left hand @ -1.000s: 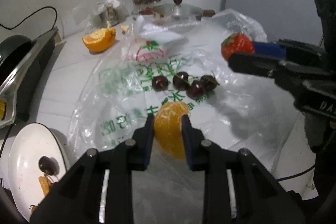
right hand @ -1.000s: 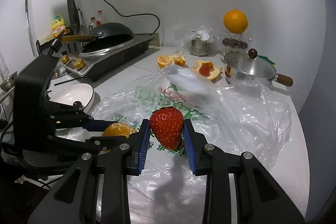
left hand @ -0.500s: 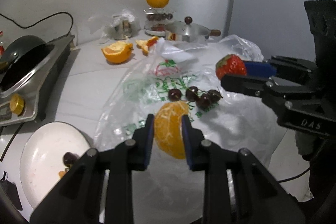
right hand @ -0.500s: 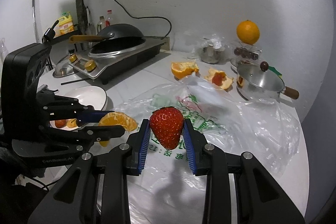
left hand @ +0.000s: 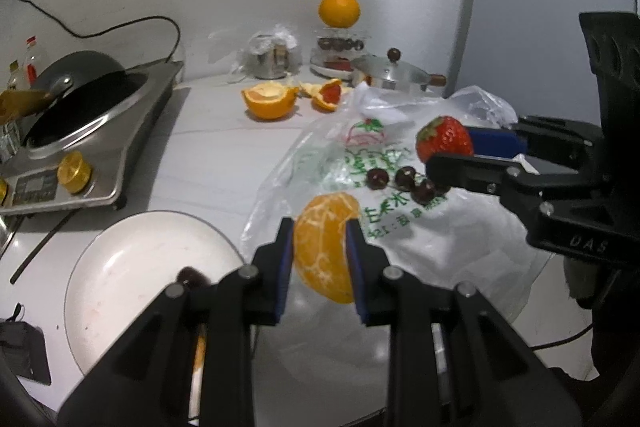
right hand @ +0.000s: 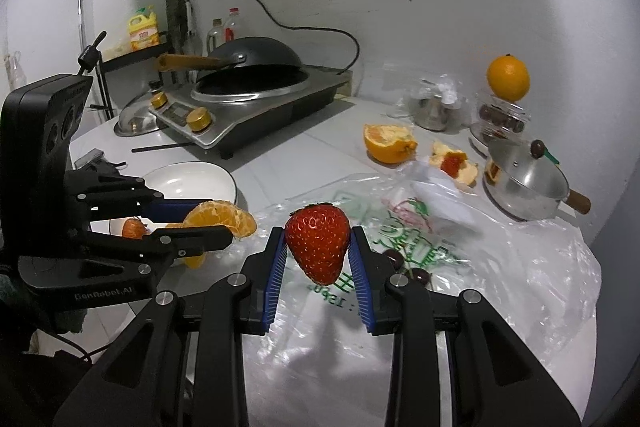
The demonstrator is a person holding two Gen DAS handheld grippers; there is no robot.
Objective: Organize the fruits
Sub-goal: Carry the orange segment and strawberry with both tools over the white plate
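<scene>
Orange segments (left hand: 326,253), strawberry (right hand: 318,247) — both gripped

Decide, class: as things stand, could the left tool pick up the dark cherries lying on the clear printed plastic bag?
Probably not yet. The left tool is shut on a peeled orange segment piece, so nothing else fits. The dark cherries on the clear printed plastic bag lie uncovered just ahead.

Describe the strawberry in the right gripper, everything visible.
The strawberry is whole, bright red and glossy, dotted with pale seeds, with small dark green leaves at its top. It is held clear of the counter, broad end up and tip down, between the blue ribbed pads of the right gripper, one pad against each flank. Nothing else touches it. Below lies the printed plastic bag. No bruising shows.
</scene>
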